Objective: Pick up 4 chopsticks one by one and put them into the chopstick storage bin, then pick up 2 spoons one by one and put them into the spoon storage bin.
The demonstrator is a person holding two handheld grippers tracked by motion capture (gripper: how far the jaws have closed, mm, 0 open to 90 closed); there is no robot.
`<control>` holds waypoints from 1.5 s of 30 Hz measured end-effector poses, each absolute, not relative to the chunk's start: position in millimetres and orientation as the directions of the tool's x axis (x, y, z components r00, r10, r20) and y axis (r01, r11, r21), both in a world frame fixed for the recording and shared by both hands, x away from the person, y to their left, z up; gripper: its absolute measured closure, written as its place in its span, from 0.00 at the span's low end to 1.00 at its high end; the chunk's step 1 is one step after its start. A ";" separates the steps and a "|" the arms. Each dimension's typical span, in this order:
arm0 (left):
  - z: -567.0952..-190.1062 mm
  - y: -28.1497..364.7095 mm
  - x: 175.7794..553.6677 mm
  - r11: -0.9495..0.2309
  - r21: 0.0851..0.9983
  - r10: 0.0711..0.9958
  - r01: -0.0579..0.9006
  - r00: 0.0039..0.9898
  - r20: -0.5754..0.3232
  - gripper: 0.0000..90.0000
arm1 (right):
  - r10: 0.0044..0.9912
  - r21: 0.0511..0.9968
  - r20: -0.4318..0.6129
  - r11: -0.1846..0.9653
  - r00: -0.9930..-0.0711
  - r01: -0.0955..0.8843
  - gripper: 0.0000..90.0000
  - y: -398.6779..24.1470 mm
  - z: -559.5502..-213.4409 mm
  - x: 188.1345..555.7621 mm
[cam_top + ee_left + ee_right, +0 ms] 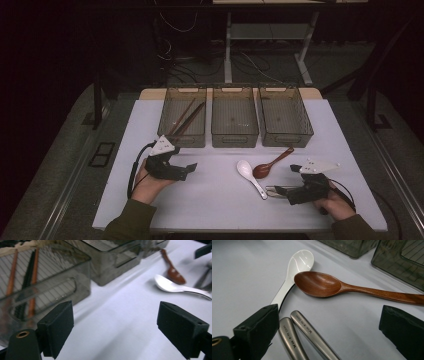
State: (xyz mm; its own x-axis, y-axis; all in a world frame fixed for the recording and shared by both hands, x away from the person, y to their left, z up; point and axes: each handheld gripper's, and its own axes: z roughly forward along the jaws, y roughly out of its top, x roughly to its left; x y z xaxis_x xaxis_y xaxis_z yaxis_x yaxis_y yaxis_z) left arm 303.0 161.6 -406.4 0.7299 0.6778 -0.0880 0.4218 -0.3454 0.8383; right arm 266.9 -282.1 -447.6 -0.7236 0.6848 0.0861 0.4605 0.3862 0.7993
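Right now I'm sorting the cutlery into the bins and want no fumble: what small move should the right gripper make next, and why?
Probably ease the right gripper forward and close on the two metal handles. Its jaws stand open with the handles lying between them on the table, not yet pinched. The white spoon and wooden spoon lie just beyond, touching, so a short advance should avoid nudging them.

Three bins (pixel 235 125) stand side by side at the far edge of the desk (pixel 210 195), beyond both tools. Between the left tool (pixel 191 169) and the right tool (pixel 280 191) lie two spoons (pixel 252 177); two metal handles (pixel 304 337) lie between the right tool's jaws.
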 end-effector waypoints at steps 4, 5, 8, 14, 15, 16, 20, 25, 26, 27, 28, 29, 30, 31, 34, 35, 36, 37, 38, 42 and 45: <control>-412.5 163.4 291.7 -0.347 0.843 0.669 0.410 0.739 -0.083 0.10 | 0.682 0.801 0.083 0.388 -0.727 0.456 0.03 -282.2 -447.2 264.8; -413.8 163.4 289.1 -0.346 0.844 0.668 0.409 0.740 -0.084 0.09 | 0.682 0.802 0.083 0.387 -0.726 0.455 0.03 -282.3 -447.0 264.7; -418.2 163.5 283.2 -0.345 0.851 0.666 0.396 0.742 -0.075 0.04 | 0.683 0.802 0.082 0.387 -0.726 0.455 0.03 -282.0 -446.9 264.7; -427.9 164.5 275.5 -0.347 0.849 0.662 0.398 0.745 -0.079 0.00 | 0.678 0.802 0.075 0.395 -0.731 0.449 0.03 -281.3 -446.5 263.3; -429.1 164.4 274.3 -0.346 0.849 0.661 0.400 0.746 -0.082 0.00 | 0.678 0.803 0.075 0.394 -0.731 0.447 0.03 -281.4 -446.4 263.2; -429.9 164.4 272.9 -0.347 0.848 0.661 0.399 0.746 -0.081 0.00 | 0.678 0.803 0.075 0.393 -0.731 0.448 0.03 -281.5 -446.3 263.0; -433.7 164.4 267.6 -0.347 0.848 0.656 0.400 0.750 -0.086 0.00 | 0.679 0.805 0.076 0.391 -0.731 0.447 0.03 -281.6 -446.2 262.4; -437.4 164.4 265.8 -0.344 0.841 0.655 0.418 0.748 -0.104 0.00 | 0.679 0.804 0.076 0.392 -0.730 0.448 0.03 -281.3 -446.2 262.4; -437.4 164.3 266.2 -0.348 0.839 0.653 0.419 0.750 -0.104 0.00 | 0.680 0.805 0.081 0.387 -0.729 0.450 0.03 -281.4 -446.0 262.4; -437.8 163.9 266.6 -0.348 0.838 0.652 0.421 0.751 -0.106 0.00 | 0.681 0.805 0.083 0.384 -0.728 0.451 0.03 -281.5 -445.8 262.6; -438.6 163.7 266.9 -0.349 0.837 0.651 0.421 0.752 -0.106 0.00 | 0.682 0.806 0.085 0.381 -0.726 0.452 0.03 -281.6 -445.8 263.2; -439.2 163.6 267.2 -0.351 0.834 0.652 0.425 0.751 -0.109 0.00 | 0.684 0.808 0.087 0.377 -0.724 0.453 0.03 -281.7 -445.7 263.7; -439.8 163.9 267.6 -0.354 0.832 0.652 0.427 0.751 -0.108 0.00 | 0.685 0.809 0.093 0.371 -0.722 0.457 0.03 -281.8 -445.6 264.2; -440.2 164.2 267.9 -0.355 0.831 0.652 0.429 0.750 -0.109 0.00 | 0.684 0.809 0.097 0.370 -0.723 0.458 0.03 -281.8 -445.4 264.9; -440.5 164.0 268.5 -0.354 0.831 0.650 0.429 0.752 -0.111 0.00 | 0.689 0.811 0.093 0.367 -0.719 0.456 0.03 -281.4 -444.2 266.3; -440.6 163.6 268.5 -0.353 0.832 0.648 0.428 0.753 -0.113 0.00 | 0.690 0.810 0.098 0.363 -0.717 0.461 0.03 -281.1 -443.4 266.6; -440.7 163.3 268.6 -0.355 0.831 0.647 0.429 0.754 -0.113 0.00 | 0.691 0.811 0.096 0.363 -0.717 0.458 0.03 -281.0 -442.7 267.5; -440.9 163.0 268.9 -0.360 0.829 0.644 0.428 0.757 -0.111 0.00 | 0.693 0.809 0.099 0.361 -0.714 0.463 0.03 -280.5 -441.6 268.2; -441.1 162.3 269.1 -0.358 0.830 0.644 0.428 0.757 -0.113 0.00 | 0.693 0.810 0.101 0.359 -0.714 0.463 0.03 -280.1 -440.4 269.2; -441.1 161.4 270.7 -0.358 0.830 0.640 0.429 0.759 -0.117 0.00 | 0.691 0.811 0.115 0.350 -0.714 0.470 0.03 -278.4 -433.8 273.7; -441.7 160.8 271.2 -0.363 0.827 0.634 0.429 0.764 -0.117 0.00 | 0.686 0.810 0.134 0.341 -0.716 0.478 0.03 -278.1 -428.6 277.1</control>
State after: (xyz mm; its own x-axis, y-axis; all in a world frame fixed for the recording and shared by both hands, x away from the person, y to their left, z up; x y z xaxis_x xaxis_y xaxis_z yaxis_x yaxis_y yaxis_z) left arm 271.2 160.8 -441.7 0.7642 0.6342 -0.1174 0.4286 -0.3634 0.8272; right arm 277.1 -278.1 -428.6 -0.7155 0.6856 0.1341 0.4781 0.3406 0.8095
